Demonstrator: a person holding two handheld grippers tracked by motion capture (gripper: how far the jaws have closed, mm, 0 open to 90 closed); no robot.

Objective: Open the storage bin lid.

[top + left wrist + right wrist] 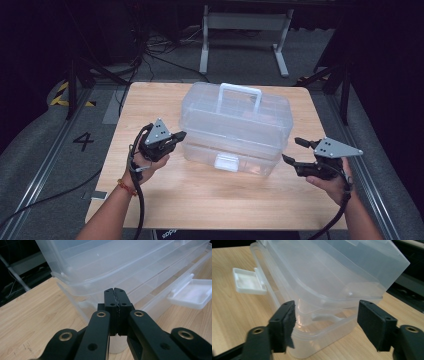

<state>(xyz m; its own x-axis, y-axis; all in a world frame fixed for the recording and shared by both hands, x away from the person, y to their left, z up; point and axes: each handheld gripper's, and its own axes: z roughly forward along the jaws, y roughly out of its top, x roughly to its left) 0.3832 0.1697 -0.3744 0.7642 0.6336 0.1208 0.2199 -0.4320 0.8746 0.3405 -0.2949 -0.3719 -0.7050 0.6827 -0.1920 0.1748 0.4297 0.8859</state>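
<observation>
Clear plastic is the trouble here: in the high view the storage box (235, 129) sits mid-desk (150, 200), white handle (240, 95) at its 12 o'clock and the flipped-open white latch (226, 162) at 6, your left hand-held gripper (172, 140) at its 9 o'clock and your right hand-held gripper (295, 151) at 4. In the left gripper view, those jaws are pressed together on nothing, just short of the box's corner; push in like that and you will shove the light box (112, 270) across the wood. In the right gripper view, the jaws stand apart, bracketing the end wall (324, 322) without touching; close on that slick, curved wall and they may slip off, or flex it and tip the lid (332, 267).
</observation>
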